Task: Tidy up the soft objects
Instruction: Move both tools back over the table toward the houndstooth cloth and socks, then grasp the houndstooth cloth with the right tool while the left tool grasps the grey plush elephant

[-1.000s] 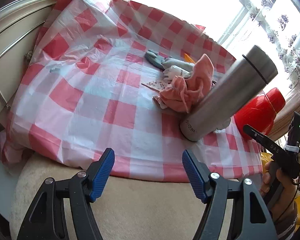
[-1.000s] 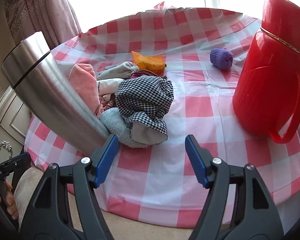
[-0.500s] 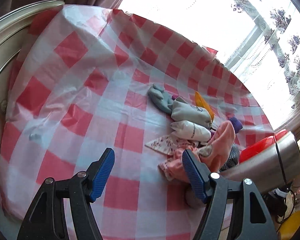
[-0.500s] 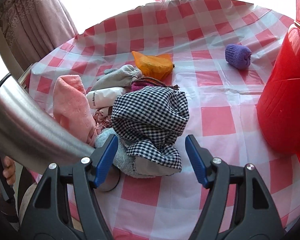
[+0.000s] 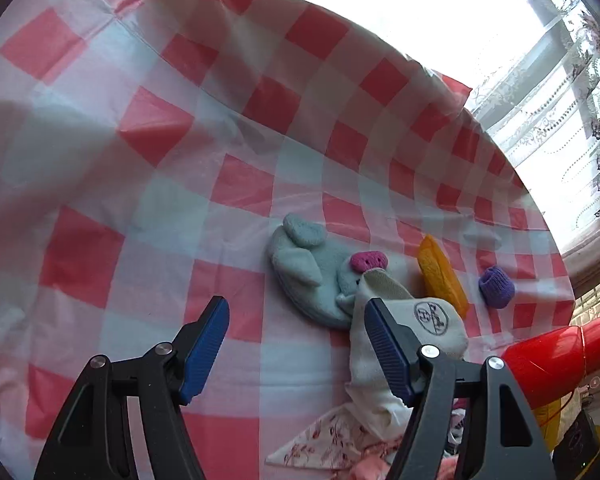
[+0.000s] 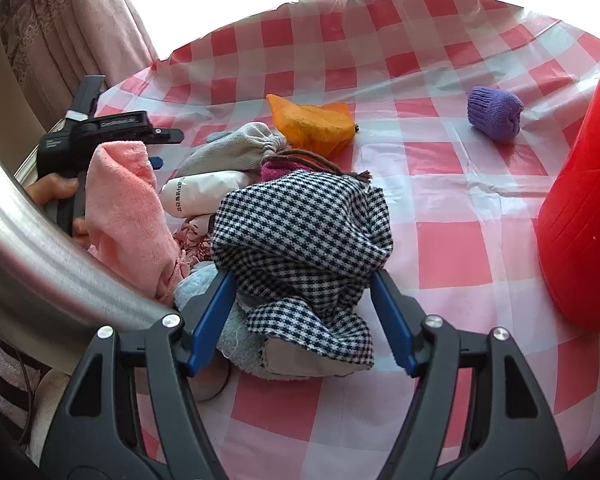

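A pile of soft things lies on the red-and-white checked tablecloth point(image 5: 148, 184). My left gripper point(image 5: 296, 344) is open over bare cloth, just left of a pale blue sock point(image 5: 304, 276) and a grey drawstring pouch point(image 5: 428, 320). My right gripper point(image 6: 304, 320) is open, its jaws on either side of the near edge of a black-and-white checked cloth point(image 6: 308, 232). A pink towel point(image 6: 124, 200), a pale blue towel point(image 6: 232, 336), an orange pouch point(image 6: 312, 124) and a purple knit ball point(image 6: 494, 114) lie around it.
A steel flask point(image 6: 40, 256) leans at the left of the right wrist view. A red thermos jug point(image 6: 580, 208) stands at the right, also showing in the left wrist view point(image 5: 552, 364). A floral cloth point(image 5: 324, 444) lies near the left gripper. Curtains and a bright window are behind.
Both grippers moved forward over the table. The left one came up to the blue sock and grey pouch. The right one closed in on the checked cloth. Both stayed open.
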{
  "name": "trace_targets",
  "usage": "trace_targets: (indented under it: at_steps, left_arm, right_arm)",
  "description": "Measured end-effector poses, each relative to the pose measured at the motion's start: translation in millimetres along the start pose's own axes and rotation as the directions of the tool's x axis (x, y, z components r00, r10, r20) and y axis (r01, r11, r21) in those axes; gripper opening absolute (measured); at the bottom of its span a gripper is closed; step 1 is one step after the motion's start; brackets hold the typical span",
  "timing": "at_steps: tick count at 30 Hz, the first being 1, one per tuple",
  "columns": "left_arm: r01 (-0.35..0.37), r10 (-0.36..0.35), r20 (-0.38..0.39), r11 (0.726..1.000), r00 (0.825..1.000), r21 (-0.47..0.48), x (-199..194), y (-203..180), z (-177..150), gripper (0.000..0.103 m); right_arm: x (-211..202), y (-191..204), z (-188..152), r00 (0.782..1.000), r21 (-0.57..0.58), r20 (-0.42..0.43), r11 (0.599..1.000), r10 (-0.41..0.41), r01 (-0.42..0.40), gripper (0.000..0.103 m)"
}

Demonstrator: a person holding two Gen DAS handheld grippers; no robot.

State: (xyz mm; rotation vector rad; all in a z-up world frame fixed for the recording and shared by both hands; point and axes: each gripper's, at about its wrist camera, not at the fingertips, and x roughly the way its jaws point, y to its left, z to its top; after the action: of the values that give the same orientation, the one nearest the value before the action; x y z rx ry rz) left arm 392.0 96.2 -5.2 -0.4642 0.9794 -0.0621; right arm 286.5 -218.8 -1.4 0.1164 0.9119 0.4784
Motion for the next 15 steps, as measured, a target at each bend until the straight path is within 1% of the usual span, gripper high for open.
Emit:
trace_targets:
  at_steps: [4,6,8,9,10,11,12,13,15]
  left_arm:
    - [-0.041,0.041,-0.064,0.999,0.997,0.002,40,-1,18,0.071]
    - [-0.043,0.043,-0.091,0.999,0.995,0.007,54,-2,21,0.071]
    - [-0.063,0.066,-0.102,0.998,0.993,0.031,62,-5,21,0.070]
    - [-0.080,0.085,-0.095,0.996,0.992,0.050,63,-8,21,0.069]
    - [-0.099,0.105,-0.097,0.993,0.990,0.071,64,-11,20,0.059]
    - [-0.104,0.115,-0.106,0.990,0.988,0.098,66,-16,20,0.046]
    - [-0.124,0.139,-0.109,0.983,0.984,0.134,66,-19,17,0.036]
    - [-0.134,0.151,-0.105,0.979,0.983,0.155,66,-21,14,0.034]
    - [-0.139,0.158,-0.106,0.976,0.982,0.165,62,-20,10,0.029]
  right_arm:
    - [2,-3,0,1.000,0.003,0.006,1.000,-0.006,0.006,0.073]
    - [3,-4,1,1.000,0.011,0.007,1.000,-0.007,0.007,0.072]
    - [5,-5,1,1.000,0.012,0.004,1.000,-0.009,0.009,0.067]
    - [7,-3,1,1.000,0.003,0.000,1.000,-0.013,0.013,0.057]
    - [9,-1,1,1.000,-0.007,-0.006,1.000,-0.021,0.021,0.049]
    - [9,0,0,1.000,-0.017,-0.010,0.999,-0.028,0.028,0.045]
    - [10,1,-1,0.999,-0.025,-0.015,0.999,-0.032,0.032,0.039]
    - [10,2,-1,0.999,-0.030,-0.015,0.999,-0.034,0.033,0.033]
    - [6,1,-2,0.999,-0.031,-0.005,0.998,-0.045,0.045,0.029]
